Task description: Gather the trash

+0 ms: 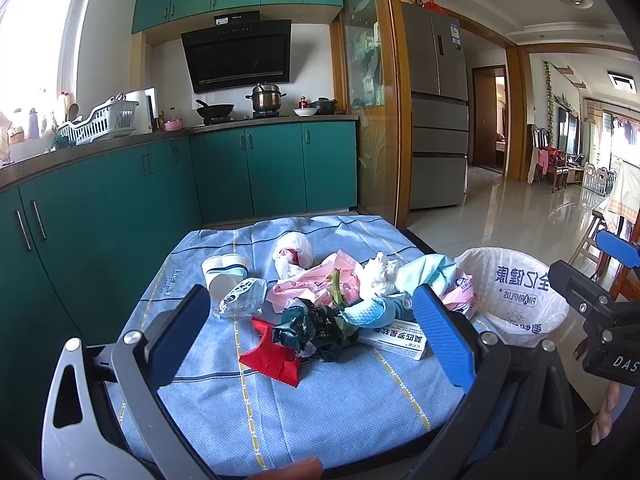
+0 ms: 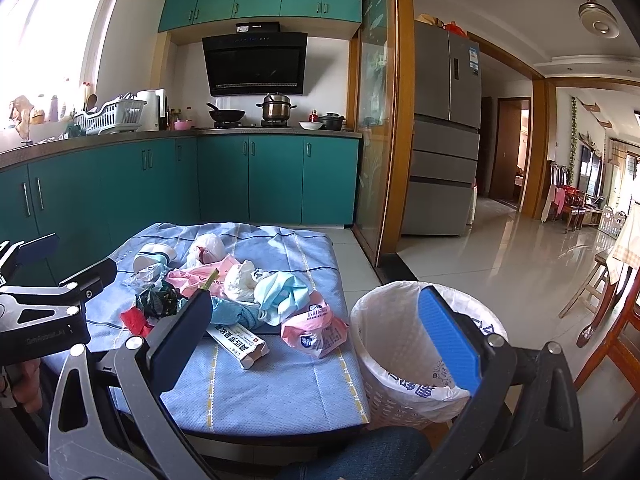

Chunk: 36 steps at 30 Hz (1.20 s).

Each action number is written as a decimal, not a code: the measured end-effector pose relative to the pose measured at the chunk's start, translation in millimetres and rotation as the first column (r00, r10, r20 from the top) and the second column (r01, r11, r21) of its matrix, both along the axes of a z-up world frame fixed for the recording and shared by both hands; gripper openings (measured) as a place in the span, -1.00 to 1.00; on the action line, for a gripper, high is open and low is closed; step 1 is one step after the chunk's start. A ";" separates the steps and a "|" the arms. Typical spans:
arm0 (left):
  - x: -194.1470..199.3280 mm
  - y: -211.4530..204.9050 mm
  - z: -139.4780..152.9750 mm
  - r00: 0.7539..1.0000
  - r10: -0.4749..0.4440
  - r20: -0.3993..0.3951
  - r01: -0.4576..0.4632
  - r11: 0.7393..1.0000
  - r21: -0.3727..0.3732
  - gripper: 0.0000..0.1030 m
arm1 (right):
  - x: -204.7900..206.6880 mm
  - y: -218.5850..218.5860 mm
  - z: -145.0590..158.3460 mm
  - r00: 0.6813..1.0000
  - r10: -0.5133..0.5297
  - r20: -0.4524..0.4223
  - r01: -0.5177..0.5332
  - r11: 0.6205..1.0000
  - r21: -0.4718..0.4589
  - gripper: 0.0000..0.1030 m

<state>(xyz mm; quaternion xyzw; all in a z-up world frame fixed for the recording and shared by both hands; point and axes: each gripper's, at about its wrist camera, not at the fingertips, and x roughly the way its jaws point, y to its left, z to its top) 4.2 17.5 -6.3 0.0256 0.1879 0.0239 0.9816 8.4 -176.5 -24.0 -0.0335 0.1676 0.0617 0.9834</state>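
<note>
Here, on the cloth-covered counter (image 1: 304, 408): trash heap, comprising paper cup (image 1: 224, 272), white plastic bag (image 1: 294, 254), pink bags (image 1: 316, 280), white tissue wad (image 1: 378, 276), blue cloth (image 1: 424, 274), dark green wrapper (image 1: 312, 326), red scrap (image 1: 272, 358), white carton (image 1: 396, 338). Beside the counter's right edge, on the floor: lined bin (image 2: 394, 356), separate from the heap. Left tongs (image 1: 312, 332): spread wide, empty, hovering above the heap. Right tongs (image 2: 316, 344): spread wide, empty, straddling counter edge and bin.
</note>
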 end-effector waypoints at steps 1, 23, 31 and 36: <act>0.1 0.0 -0.1 1.000 0.000 0.000 0.000 1.000 0.000 0.95 | 0.3 0.2 -0.2 1.000 0.000 -0.001 0.000 1.000 0.000 0.95; 4.4 2.5 -3.0 1.000 -0.003 -0.011 0.003 1.000 -0.003 0.95 | 6.0 3.2 -0.7 1.000 0.004 -0.004 -0.004 1.000 -0.009 0.95; 6.9 2.5 -3.9 1.000 -0.003 -0.017 0.002 1.000 -0.002 0.95 | 7.0 4.4 0.0 1.000 0.003 -0.004 -0.003 1.000 -0.010 0.95; 7.0 2.6 -3.9 1.000 -0.003 -0.018 0.003 1.000 -0.001 0.95 | 7.8 4.2 0.8 1.000 0.003 -0.004 -0.003 1.000 -0.011 0.95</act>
